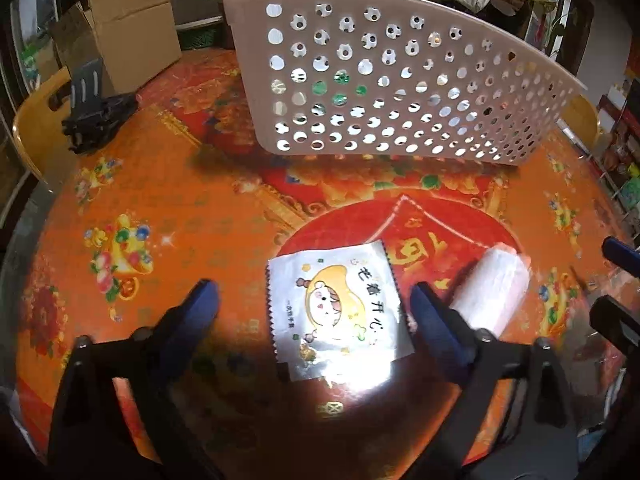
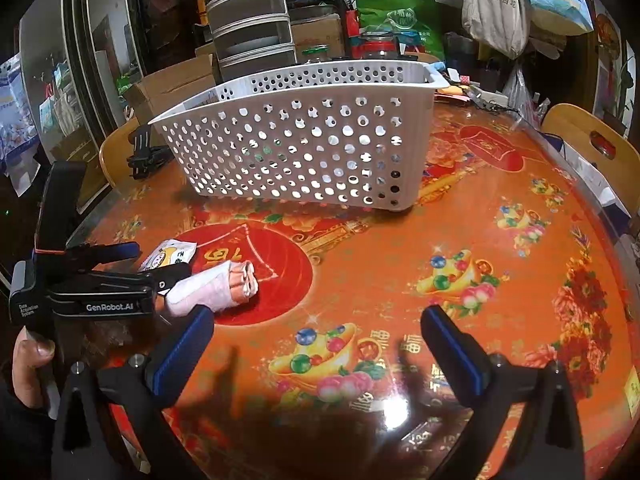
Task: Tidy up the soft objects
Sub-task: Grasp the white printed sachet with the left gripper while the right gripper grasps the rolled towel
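Left gripper [image 1: 314, 300] wide open, low over the desk [image 1: 180, 208], fingers straddling the flat packet [image 1: 340, 312] without touching it. Packet lies flat and glossy. Risk: fingers may slide over the thin foil or push it along the slick cloth instead of pinching it; an edge-on nip looks needed. Its right finger sits just beside the roll [image 1: 494, 288], so closing could nudge the roll and set it rolling.

Right gripper [image 2: 318, 344] also wide open, empty, hovering over bare desk to the right of both items, tilted down and forward. The left hand [image 2: 28, 368] grips its tool handle at the desk edge.

Roll [image 2: 218, 290] lies on its side beside the packet [image 2: 168, 254]. Basket [image 2: 304, 136] stands farther back, well apart; contents not visible.
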`<state>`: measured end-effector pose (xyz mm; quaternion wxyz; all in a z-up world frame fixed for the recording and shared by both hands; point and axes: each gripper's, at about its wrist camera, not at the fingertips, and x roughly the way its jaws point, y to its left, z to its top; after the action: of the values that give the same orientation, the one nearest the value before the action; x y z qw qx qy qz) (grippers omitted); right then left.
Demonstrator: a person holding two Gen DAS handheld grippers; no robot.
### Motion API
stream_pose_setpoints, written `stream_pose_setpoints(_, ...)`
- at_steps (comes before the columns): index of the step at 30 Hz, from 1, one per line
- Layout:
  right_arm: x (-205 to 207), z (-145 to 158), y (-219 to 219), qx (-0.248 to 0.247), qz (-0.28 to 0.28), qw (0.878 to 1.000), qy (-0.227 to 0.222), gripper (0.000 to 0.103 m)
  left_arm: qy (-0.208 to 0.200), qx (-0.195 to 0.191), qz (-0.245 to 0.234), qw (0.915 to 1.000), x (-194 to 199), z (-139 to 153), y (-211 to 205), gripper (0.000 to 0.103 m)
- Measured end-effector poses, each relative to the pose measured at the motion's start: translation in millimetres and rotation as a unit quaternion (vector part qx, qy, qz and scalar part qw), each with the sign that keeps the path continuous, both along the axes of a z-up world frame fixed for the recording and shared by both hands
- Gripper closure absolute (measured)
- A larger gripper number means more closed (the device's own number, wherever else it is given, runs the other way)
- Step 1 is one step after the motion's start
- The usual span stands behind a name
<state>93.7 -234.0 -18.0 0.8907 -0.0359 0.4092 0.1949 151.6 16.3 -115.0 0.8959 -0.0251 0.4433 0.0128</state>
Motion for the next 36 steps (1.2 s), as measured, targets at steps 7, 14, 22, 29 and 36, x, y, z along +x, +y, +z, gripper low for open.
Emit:
stream_pose_setpoints(7,0.0,-5.1,17.2,0.004,0.026,1.0,0.008,0.0,-0.017,-0.004,-0.025,0.9995,-8.9,8.6,-11.9,0.063)
stream_pose_setpoints(14,1.1,-12.8,44.7,0.017,0.061,0.998,0.023,0.0,-0.026,-0.039,-0.028,0.9985,-15.0,13.3,8.2,0.083)
stream_pose_setpoints(22,9.9,-24.7,75.2,0.004,0.086,0.996,0.037,0.0,-0.035,-0.046,-0.023,0.9981,-18.3,15.6,30.8,0.085)
stream_pose_setpoints(29,14.2,-31.2,88.3,-0.011,0.098,0.994,0.04,0.005,-0.039,-0.049,-0.024,0.9978,-16.7,16.8,36.0,0.085)
stream_pose_setpoints(36,12.3,-30.6,95.8,-0.026,0.098,0.994,0.03,0.027,-0.04,-0.048,-0.027,0.9977,-17.2,17.9,31.5,0.085)
